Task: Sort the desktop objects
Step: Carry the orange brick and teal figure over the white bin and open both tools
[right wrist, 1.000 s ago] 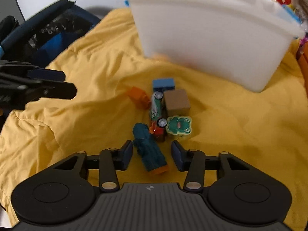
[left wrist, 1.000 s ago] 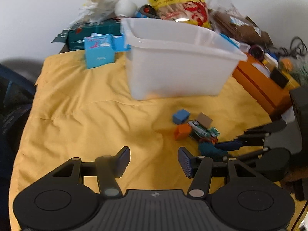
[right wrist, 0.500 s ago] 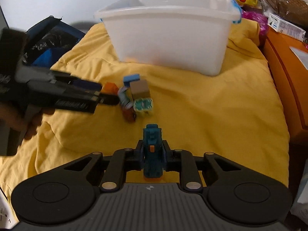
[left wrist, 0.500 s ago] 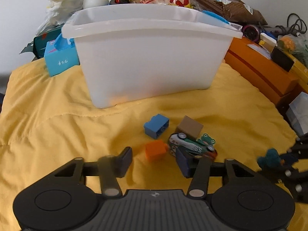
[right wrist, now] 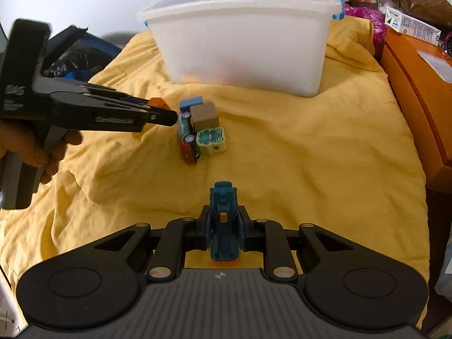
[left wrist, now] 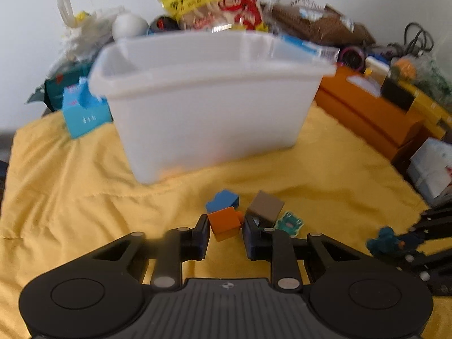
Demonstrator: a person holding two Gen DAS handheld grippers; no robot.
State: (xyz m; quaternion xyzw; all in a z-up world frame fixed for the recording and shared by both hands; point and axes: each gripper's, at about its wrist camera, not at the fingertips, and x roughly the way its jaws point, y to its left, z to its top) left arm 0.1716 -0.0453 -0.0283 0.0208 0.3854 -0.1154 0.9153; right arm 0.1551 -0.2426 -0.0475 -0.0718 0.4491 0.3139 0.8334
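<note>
Yellow cloth (right wrist: 310,152) covers the whole work surface, rumpled, with a white bin (right wrist: 248,36) standing at its far end and clutter piled behind it against the pale wall. Right gripper (right wrist: 223,226) is clamped tight on a teal toy (right wrist: 223,220), holding it upright between the pads, clear of the pile and nearer the camera. From the left wrist view that same teal toy (left wrist: 384,243) shows at the far right, pinched in the black fingers. Left gripper (left wrist: 226,233) is down at the pile, its fingers astride an orange block (left wrist: 225,222); the left pad touches it, while the right one looks just short, so whether it truly grips I cannot tell. Just behind the orange one sits a blue block (left wrist: 223,201). Beside them lie a brown cube (left wrist: 265,207), a frog tile (left wrist: 289,222), and a toy car (right wrist: 187,135) lying against the cube. All of these sit on the cloth just in front of the bin. An orange box (left wrist: 367,113) flanks the cloth on the right.
</note>
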